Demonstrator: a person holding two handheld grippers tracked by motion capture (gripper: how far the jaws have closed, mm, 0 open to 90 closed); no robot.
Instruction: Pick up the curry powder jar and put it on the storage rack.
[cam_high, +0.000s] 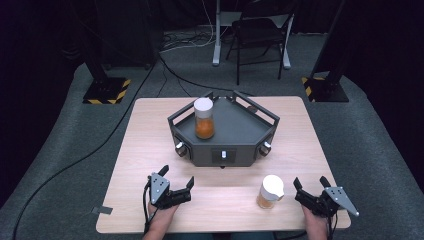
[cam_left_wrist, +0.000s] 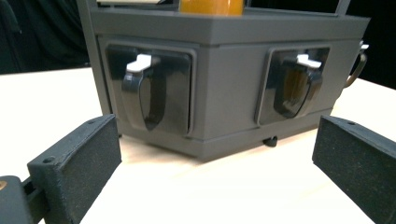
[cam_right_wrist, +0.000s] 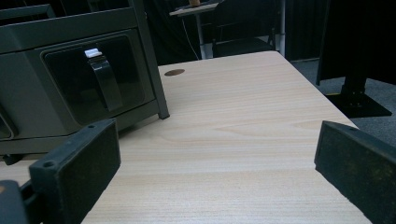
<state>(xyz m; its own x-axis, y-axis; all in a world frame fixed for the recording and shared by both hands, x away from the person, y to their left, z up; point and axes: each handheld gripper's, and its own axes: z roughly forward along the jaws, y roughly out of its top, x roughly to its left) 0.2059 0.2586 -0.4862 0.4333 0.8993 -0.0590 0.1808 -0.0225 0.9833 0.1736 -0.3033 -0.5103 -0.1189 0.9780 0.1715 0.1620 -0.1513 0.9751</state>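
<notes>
a dark studio ringed by black curtains, a folding chair and cables on grey carpet frames a pale wooden surface where a person works with two hand-held tools. the left gripper rests near the front edge, its jaws spread wide and empty, aimed at the grey angular tray stand straight ahead of them. in the left gripper view the stand's front panels fill the gap between the jaws, each with a dark curved latch handle topped by a white tab. the right gripper also sits with jaws apart and holding nothing. just to the left of its jaws, close but not touching, stands a white-capped jar of orange contents. a second, matching jar already stands upright on the stand's deck, well beyond both sets of jaws.

the step in hand looks to be picking up the near jar for the stand. doing it well likely means turning the right jaws toward the jar so that it sits squarely between them, closing on the body below the cap, then lifting it clear of the stand's raised rail before setting it down apart from the first jar.
</notes>
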